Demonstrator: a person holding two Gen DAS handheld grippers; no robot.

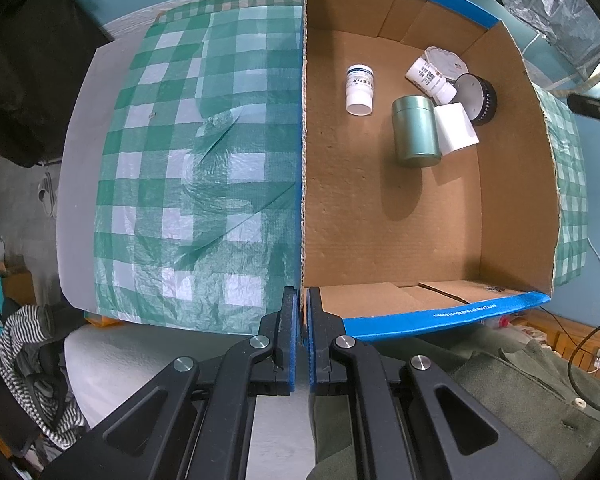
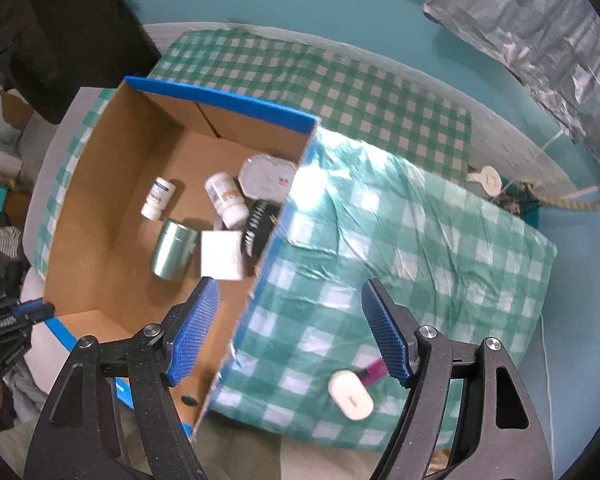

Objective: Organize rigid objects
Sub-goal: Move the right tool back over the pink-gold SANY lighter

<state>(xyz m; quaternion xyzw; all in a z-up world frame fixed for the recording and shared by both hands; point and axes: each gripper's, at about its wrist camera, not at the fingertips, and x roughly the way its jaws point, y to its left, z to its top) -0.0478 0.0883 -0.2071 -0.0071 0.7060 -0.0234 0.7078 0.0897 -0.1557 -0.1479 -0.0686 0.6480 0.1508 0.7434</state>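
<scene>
An open cardboard box [image 1: 516, 168] with blue rims stands on the green checked cloth [image 1: 204, 140]. Inside lie a white pill bottle [image 1: 359, 88], a second white bottle [image 1: 430, 78], a green tin [image 1: 415, 130], a white block [image 1: 456, 128], a black round object [image 1: 478, 98] and a white octagonal case [image 1: 446, 60]. My left gripper [image 1: 302, 294] is shut on the box's near left corner wall. My right gripper [image 2: 290, 284] hovers open over the box's right wall [image 2: 284, 216], nothing between its fingers. A white oval case [image 2: 350, 396] and a magenta item [image 2: 374, 372] lie on the cloth near its right finger.
The cloth [image 2: 420, 240] spreads right of the box to the table edge. A grey foil sheet [image 2: 540, 40] and a rope [image 2: 572, 202] lie beyond on the teal floor. Striped clothing [image 1: 40, 360] sits low left. An olive garment [image 1: 500, 380] is below the box.
</scene>
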